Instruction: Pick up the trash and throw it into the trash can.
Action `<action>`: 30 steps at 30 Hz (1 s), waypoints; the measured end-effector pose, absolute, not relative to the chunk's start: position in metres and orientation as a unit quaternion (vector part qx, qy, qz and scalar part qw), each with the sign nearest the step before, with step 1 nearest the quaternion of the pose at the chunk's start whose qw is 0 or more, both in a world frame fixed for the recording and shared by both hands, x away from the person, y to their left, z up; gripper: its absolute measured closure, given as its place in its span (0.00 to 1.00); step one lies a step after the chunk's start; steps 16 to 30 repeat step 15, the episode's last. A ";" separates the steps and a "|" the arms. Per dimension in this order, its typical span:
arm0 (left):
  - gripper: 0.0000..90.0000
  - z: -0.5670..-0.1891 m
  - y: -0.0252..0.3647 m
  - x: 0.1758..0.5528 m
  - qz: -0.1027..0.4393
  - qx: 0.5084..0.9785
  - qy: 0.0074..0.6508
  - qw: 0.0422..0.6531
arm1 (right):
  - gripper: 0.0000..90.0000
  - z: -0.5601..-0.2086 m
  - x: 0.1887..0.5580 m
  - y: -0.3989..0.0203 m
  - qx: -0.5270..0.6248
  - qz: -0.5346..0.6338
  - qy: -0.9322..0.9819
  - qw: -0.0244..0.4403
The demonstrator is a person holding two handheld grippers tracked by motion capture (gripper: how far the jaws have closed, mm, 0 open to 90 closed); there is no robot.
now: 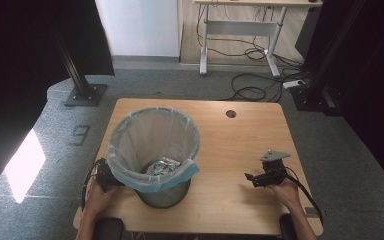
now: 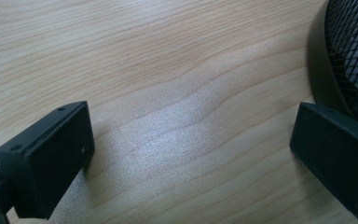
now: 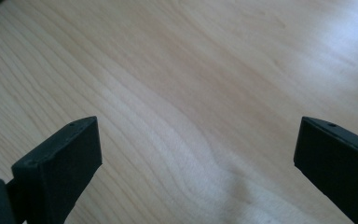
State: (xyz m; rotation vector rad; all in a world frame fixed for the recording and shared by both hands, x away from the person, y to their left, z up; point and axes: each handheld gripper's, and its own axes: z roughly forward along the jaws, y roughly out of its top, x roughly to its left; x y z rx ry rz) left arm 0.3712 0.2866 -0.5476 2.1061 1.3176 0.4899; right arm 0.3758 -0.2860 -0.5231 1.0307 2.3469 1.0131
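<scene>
we hold both grippers low over the table (image 1: 240, 145), jaws spread, nothing in them.

the bin (image 1: 155, 150), mesh with a pale liner (image 1: 130, 130) and crumpled trash (image 1: 162, 166) inside, stands near the left front edge and hides most of the left gripper (image 2: 191, 154) just beside its base. the right gripper (image 1: 252, 178) is well apart from it, over bare wood.

My left claw (image 2: 191, 158) stands wide open, its two black jaws rising from the lower left and lower right corners of the frame with nothing between them but bare counter (image 2: 168, 70), pale wood with grain running across. At the upper right edge sits the black mesh bin (image 2: 354, 51), its dark base rim curving down the frame. My right-hand jaw is just beside that rim; whether they touch, I cannot tell.
</scene>
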 end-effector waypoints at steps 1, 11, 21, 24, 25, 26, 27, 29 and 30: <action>0.00 -0.548 0.287 0.371 0.185 0.793 0.496 0.300 | 0.00 -0.527 0.375 -0.286 0.370 0.361 0.835 0.189; 0.00 -0.548 0.286 0.371 0.185 0.793 0.496 0.300 | 0.00 -0.554 0.364 -0.286 0.366 0.339 0.849 0.172; 0.00 -0.548 0.286 0.371 0.186 0.793 0.496 0.300 | 0.00 -0.558 0.364 -0.286 0.370 0.358 0.842 0.163; 0.00 -0.548 0.286 0.371 0.186 0.793 0.496 0.300 | 0.00 -0.558 0.364 -0.286 0.370 0.358 0.842 0.163; 0.00 -0.548 0.286 0.371 0.186 0.793 0.496 0.300 | 0.00 -0.558 0.364 -0.286 0.370 0.358 0.842 0.163; 0.00 -0.548 0.286 0.371 0.186 0.793 0.496 0.300 | 0.00 -0.558 0.364 -0.286 0.370 0.358 0.842 0.163; 0.00 -0.548 0.286 0.371 0.186 0.793 0.496 0.300 | 0.00 -0.558 0.364 -0.286 0.370 0.358 0.842 0.163; 0.00 -0.548 0.286 0.371 0.186 0.793 0.496 0.300 | 0.00 -0.558 0.364 -0.286 0.370 0.358 0.842 0.163; 0.00 -0.548 0.286 0.371 0.186 0.793 0.496 0.300 | 0.00 -0.558 0.364 -0.286 0.370 0.358 0.842 0.163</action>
